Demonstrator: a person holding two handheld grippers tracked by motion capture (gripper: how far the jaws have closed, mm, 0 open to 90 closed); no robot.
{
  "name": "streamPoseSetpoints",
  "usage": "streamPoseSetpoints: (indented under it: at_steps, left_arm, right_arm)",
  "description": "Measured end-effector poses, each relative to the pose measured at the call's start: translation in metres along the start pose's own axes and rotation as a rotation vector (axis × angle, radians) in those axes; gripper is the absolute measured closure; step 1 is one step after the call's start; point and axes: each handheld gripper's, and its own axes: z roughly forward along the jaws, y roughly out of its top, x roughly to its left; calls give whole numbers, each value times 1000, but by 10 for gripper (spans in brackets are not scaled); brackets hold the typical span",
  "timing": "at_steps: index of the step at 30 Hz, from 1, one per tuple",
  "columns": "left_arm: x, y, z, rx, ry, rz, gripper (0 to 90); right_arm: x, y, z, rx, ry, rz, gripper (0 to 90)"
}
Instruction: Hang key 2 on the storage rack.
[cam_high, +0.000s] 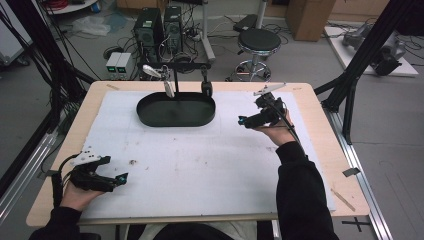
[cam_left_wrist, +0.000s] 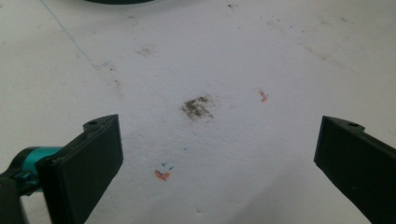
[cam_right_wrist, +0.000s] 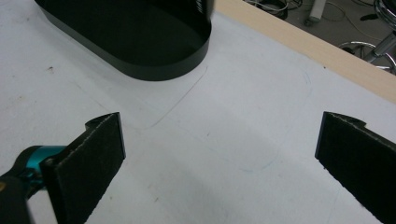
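Both grippers, left (cam_high: 121, 177) and right (cam_high: 242, 120), were held with jaws spread; nothing could be seen inside the black oval tray (cam_high: 176, 110).

Between the left gripper's (cam_left_wrist: 212, 158) matt black jaws lies a white mat (cam_left_wrist: 233, 60), finely grained and smudged. The right gripper's (cam_right_wrist: 219, 158) jaws carry rough, gritty pads. Beyond them sit a smooth, satin-black tray (cam_right_wrist: 154, 70) and the pale wooden tabletop (cam_right_wrist: 327, 51).
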Motion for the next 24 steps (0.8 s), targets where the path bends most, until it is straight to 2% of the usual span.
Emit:
streamPoseSetpoints:
  at_steps: [6, 9, 13, 17, 24]
  left_arm:
    - [-2, 0, 1, 13, 1, 1, 17]
    - [-2, 0, 0, 14, 1, -1, 17]
    - [-2, 0, 0, 17, -1, -1, 17]
    - [-2, 0, 0, 17, -1, -1, 17]
    - [-3, 0, -1, 19, -4, -1, 17]
  right_arm:
    - [-3, -27, -6, -19, -10, 7, 8]
    - [-4, -37, -9, -25, -4, 19, 8]
    - [-5, -52, -12, -50, -28, 42, 8]
    - [-7, -65, -15, -61, -18, 62, 8]
    - [-7, -84, -22, -40, -33, 76, 8]
